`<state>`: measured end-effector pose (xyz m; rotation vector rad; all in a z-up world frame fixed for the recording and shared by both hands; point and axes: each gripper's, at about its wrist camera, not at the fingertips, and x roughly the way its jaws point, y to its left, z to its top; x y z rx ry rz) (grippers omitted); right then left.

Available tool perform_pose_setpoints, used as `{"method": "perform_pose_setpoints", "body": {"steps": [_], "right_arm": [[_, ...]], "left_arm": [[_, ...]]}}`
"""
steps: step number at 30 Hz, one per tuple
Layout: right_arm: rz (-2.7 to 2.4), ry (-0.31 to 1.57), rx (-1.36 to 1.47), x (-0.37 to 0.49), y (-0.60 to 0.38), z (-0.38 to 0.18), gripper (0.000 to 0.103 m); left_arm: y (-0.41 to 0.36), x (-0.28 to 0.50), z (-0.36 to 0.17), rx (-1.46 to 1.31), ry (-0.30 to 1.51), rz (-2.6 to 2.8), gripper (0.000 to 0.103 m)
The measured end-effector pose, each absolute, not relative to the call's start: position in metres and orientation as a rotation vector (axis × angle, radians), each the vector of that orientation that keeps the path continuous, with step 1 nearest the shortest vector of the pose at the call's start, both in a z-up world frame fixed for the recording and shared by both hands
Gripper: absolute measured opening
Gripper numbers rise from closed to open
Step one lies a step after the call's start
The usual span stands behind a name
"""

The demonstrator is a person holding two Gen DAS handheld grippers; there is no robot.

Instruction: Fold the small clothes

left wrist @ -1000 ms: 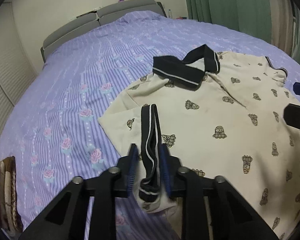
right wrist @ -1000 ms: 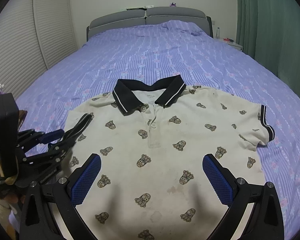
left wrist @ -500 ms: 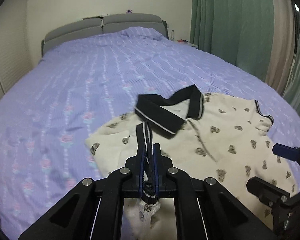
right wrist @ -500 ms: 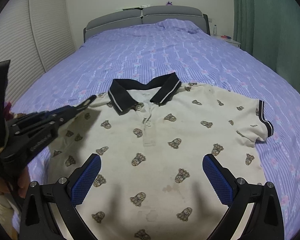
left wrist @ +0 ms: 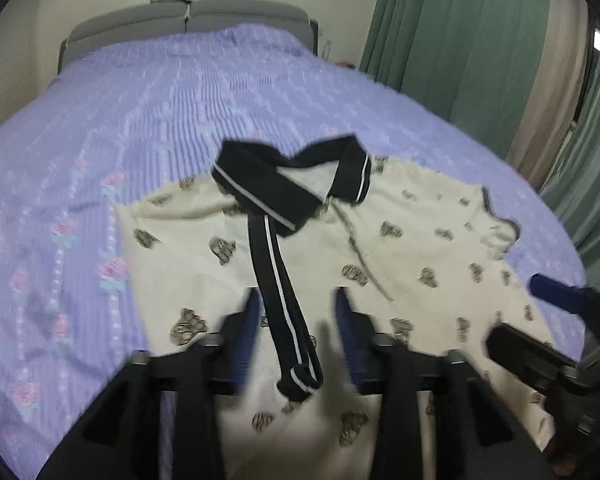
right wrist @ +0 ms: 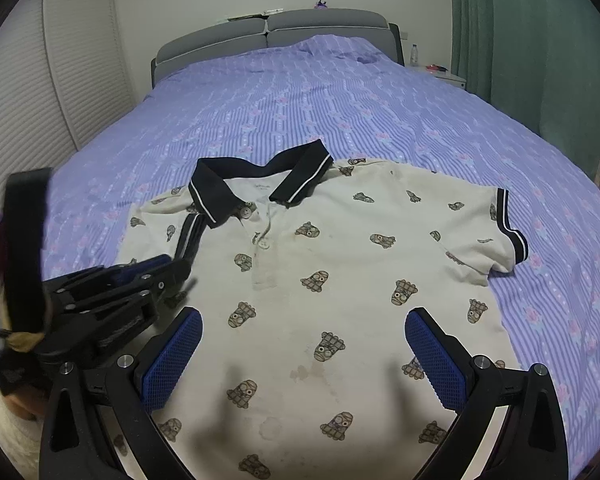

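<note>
Right wrist: left gripper (right wrist: 156, 270) overlaps polo shirt (right wrist: 324, 280); bedspread (right wrist: 300, 100) around.

You have open purple striped bedspread (right wrist: 340, 92) far beyond the cream printed polo shirt (right wrist: 340, 280); the black left gripper (right wrist: 148, 276) crowds its near-left edge.

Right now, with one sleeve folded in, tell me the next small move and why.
Probably send the right claw to the right sleeve to fold it inward. That sleeve lies spread flat on the bed, while the left sleeve is already laid across the shirt. The left claw is open around its cuff, and the right claw is open and empty.
</note>
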<state>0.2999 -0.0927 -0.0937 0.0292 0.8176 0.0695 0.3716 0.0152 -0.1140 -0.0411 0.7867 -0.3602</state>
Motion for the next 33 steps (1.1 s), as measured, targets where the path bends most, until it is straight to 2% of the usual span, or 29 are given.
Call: {"method": "perform_pose_setpoints", "body": {"steps": [1, 2, 6, 10, 14, 20, 21, 23, 24, 29, 31, 33], "right_arm": [[0.069, 0.817, 0.031, 0.300, -0.093, -0.093, 0.103], [0.070, 0.818, 0.032, 0.299, -0.094, -0.093, 0.103], [0.075, 0.812, 0.030, 0.300, -0.093, -0.093, 0.103], [0.085, 0.814, 0.008, 0.304, -0.086, -0.096, 0.103], [0.112, 0.808, -0.008, 0.308, -0.075, -0.097, 0.103], [0.210, 0.809, -0.011, 0.310, -0.049, -0.101, 0.101], [0.229, 0.807, -0.015, 0.310, -0.044, -0.102, 0.099], [0.268, 0.809, -0.016, 0.313, -0.033, -0.106, 0.093], [0.283, 0.818, -0.018, 0.315, -0.027, -0.108, 0.088], [0.324, 0.850, -0.015, 0.326, -0.003, -0.119, 0.080], [0.324, 0.865, -0.002, 0.329, 0.001, -0.126, 0.072], [0.325, 0.891, 0.002, 0.332, 0.005, -0.134, 0.061]], "left_arm": [[0.020, 0.364, -0.107, -0.033, 0.756, -0.349, 0.054], [0.025, 0.356, -0.100, -0.020, 0.730, -0.336, 0.056], [0.046, 0.325, -0.089, 0.055, 0.687, -0.295, 0.056], [0.065, 0.304, -0.100, 0.150, 0.694, -0.247, 0.055], [0.067, 0.296, -0.121, 0.223, 0.730, -0.244, 0.041], [0.054, 0.288, -0.134, 0.250, 0.711, -0.306, 0.039], [0.052, 0.287, -0.137, 0.267, 0.712, -0.297, 0.037], [0.052, 0.290, -0.145, 0.287, 0.733, -0.269, 0.024], [0.054, 0.292, -0.149, 0.281, 0.746, -0.259, 0.022], [0.066, 0.290, -0.150, 0.221, 0.754, -0.253, 0.019], [0.067, 0.289, -0.150, 0.221, 0.751, -0.242, 0.019], [0.069, 0.292, -0.152, 0.185, 0.766, -0.234, 0.019]]}}
